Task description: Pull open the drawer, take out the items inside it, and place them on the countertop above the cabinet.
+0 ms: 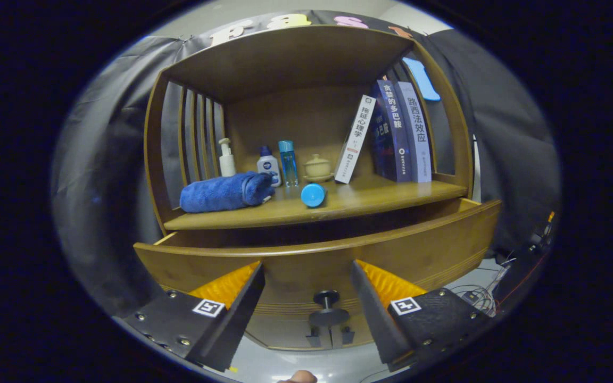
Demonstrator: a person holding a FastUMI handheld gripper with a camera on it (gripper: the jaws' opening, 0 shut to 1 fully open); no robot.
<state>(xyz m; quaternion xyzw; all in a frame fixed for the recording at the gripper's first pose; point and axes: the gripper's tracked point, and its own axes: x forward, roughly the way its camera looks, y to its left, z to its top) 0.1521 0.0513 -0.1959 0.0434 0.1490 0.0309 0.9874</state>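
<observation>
- Blue towel and a blue-capped bottle lie on the countertop.
- Drawer stands pulled out below it; its inside is hidden.
- My gripper is spread wide, empty (knob between the fingers): I should rise and look in before reaching.

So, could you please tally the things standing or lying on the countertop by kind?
Books: 3 (leaning white one, dark blue one, pale one)
Bottles: 4 (pump bottle, small white bottle, clear blue bottle, blue-capped one lying down)
Rolled blue towel: 1
Small lidded pot: 1
Total: 9
The gripper is open by the drawer knob.
</observation>
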